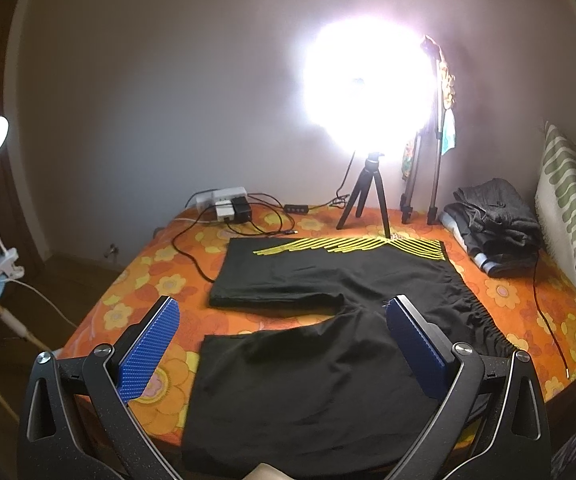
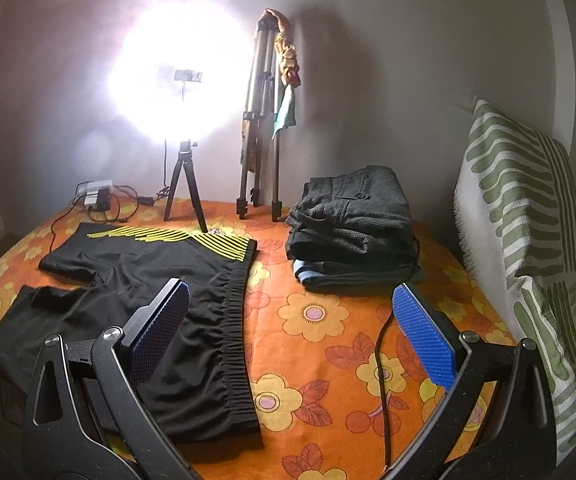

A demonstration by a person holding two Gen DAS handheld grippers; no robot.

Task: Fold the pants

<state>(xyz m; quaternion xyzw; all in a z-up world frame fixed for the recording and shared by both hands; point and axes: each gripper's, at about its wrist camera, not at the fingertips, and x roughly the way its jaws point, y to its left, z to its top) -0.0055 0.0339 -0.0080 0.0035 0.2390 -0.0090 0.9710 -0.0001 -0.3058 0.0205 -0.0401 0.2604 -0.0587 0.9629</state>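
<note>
Blue ribbed pads gape wide on both tools, nothing between them. The left gripper (image 1: 281, 344) hovers above the near leg of the black pants (image 1: 328, 320); the right gripper (image 2: 288, 336) hangs beside the waistband (image 2: 233, 320). The pants lie flat on the orange bedspread (image 2: 328, 320). Pinch hem and waistband together, probably folding toward the striped leg.

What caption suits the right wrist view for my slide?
Open right tongs above black shorts laid flat on a floral bed, beside folded clothes.
</note>
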